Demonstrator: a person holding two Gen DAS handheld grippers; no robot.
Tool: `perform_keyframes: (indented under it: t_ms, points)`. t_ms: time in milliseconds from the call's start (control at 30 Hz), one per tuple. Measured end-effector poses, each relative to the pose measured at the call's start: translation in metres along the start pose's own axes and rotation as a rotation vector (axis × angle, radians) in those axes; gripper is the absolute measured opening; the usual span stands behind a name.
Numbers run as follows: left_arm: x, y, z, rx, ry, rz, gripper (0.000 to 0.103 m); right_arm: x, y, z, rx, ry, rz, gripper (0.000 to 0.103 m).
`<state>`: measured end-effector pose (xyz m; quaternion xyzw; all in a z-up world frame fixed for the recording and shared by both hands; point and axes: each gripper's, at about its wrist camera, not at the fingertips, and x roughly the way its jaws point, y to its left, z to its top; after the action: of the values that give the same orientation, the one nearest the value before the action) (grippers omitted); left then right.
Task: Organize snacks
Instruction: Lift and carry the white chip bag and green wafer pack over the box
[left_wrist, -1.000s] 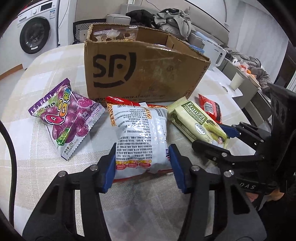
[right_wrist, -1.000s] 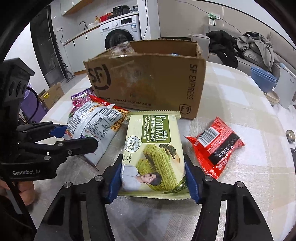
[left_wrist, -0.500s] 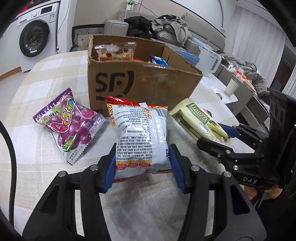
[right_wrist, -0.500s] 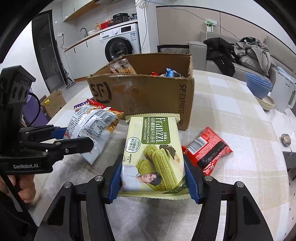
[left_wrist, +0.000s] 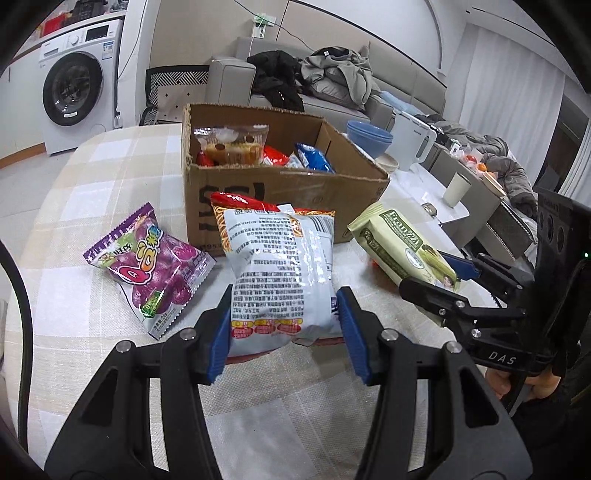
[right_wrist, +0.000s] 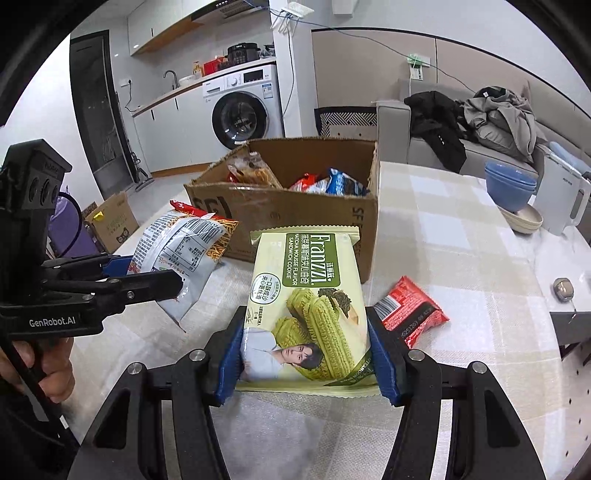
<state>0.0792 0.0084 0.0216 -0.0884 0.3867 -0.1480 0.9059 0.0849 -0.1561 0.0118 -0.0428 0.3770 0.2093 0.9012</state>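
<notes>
My left gripper (left_wrist: 282, 334) is shut on a white noodle-snack bag (left_wrist: 280, 266) and holds it off the table, in front of the cardboard box (left_wrist: 288, 199). My right gripper (right_wrist: 304, 354) is shut on a green Franzzi matcha cookie pack (right_wrist: 306, 295), also lifted, near the box (right_wrist: 295, 214). The box holds several snacks. A purple candy bag (left_wrist: 147, 266) lies on the table left of the box. A red snack pack (right_wrist: 410, 310) lies on the table right of the cookie pack. Each gripper shows in the other's view, the left (right_wrist: 110, 280) and the right (left_wrist: 461, 288).
The table has a checked beige cloth (right_wrist: 443, 236). Blue bowls (right_wrist: 511, 186), a white kettle (right_wrist: 563, 195) and a small round object (right_wrist: 563, 288) stand at the right. A cup (left_wrist: 456, 188) stands on a far surface. A washing machine and sofa are behind.
Both grippers have risen with their packs, so the box's inside now shows. The purple bag and red pack stay on the table.
</notes>
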Motion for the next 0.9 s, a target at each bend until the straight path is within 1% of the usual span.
perform_keyframes:
  t_ms: [233, 500, 600, 733, 900]
  points:
    - [-0.024, 0.001, 0.003, 0.0, -0.03, -0.002, 0.05, -0.016, 0.002, 0.001, 0.006, -0.033, 0.014, 0.061]
    - [-0.04, -0.005, 0.008, -0.003, -0.061, 0.012, 0.05, -0.033, -0.003, 0.005, 0.016, -0.057, 0.019, 0.061]
    - [-0.049, -0.006, 0.013, -0.003, -0.072, 0.012, 0.05, -0.035, 0.0, 0.009, -0.001, -0.061, 0.007, 0.061]
    - [-0.05, -0.008, 0.022, 0.004, -0.077, 0.019, 0.05, -0.044, 0.0, 0.02, -0.012, -0.081, 0.001, 0.061]
    - [-0.055, -0.009, 0.032, 0.007, -0.088, 0.027, 0.05, -0.044, 0.001, 0.032, -0.02, -0.094, 0.0, 0.061]
